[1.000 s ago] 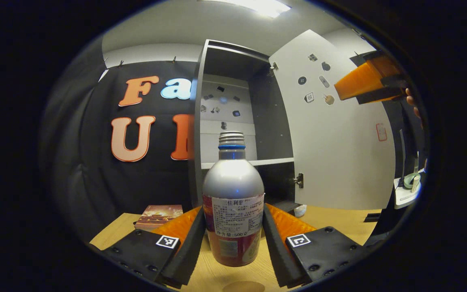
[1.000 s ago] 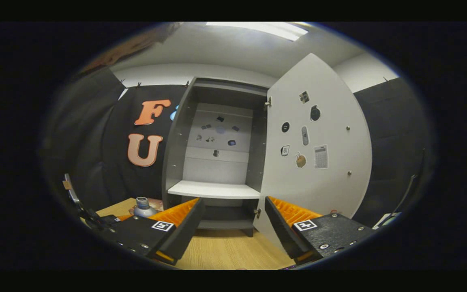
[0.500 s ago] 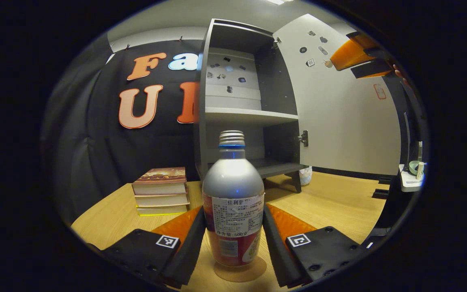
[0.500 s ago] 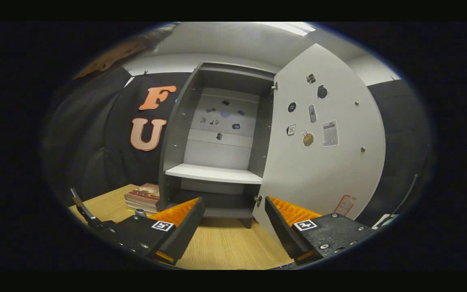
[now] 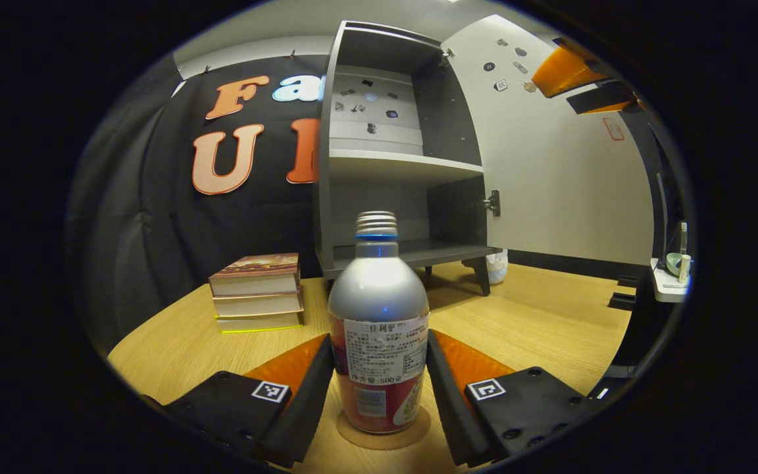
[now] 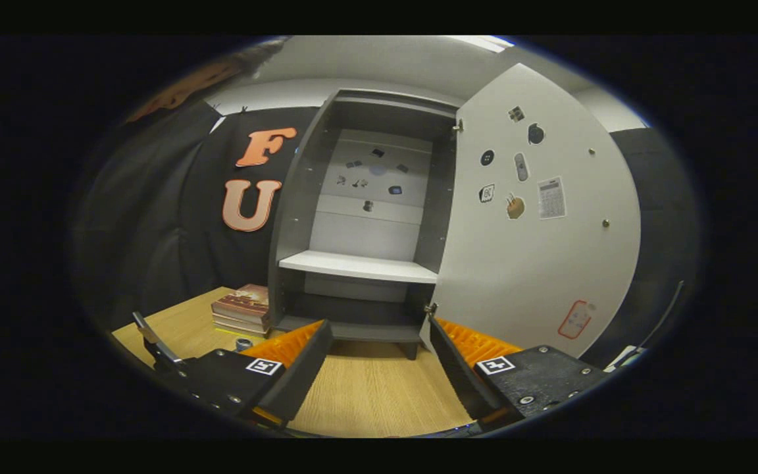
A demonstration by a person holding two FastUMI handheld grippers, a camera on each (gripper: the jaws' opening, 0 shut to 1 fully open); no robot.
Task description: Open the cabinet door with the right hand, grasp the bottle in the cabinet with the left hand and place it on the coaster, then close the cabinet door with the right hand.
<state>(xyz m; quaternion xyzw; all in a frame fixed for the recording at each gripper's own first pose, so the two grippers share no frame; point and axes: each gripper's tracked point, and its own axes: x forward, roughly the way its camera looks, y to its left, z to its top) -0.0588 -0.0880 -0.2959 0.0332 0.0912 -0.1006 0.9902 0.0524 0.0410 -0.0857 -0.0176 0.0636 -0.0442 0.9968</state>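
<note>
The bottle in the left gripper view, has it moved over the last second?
Yes. The bottle has come down: the cabinet behind it now sits higher in the left gripper view, and the coaster lies under its base.

Two forward-facing gripper cameras, both toward the cabinet [image 5: 399, 151].
Left gripper view sits low, close over the table [image 5: 537, 322]; right gripper view looks from higher, farther back; both share the cabinet and books [image 6: 242, 308].

Dim overhead lighting, sharp centre, strong fisheye bending at edges.
</note>
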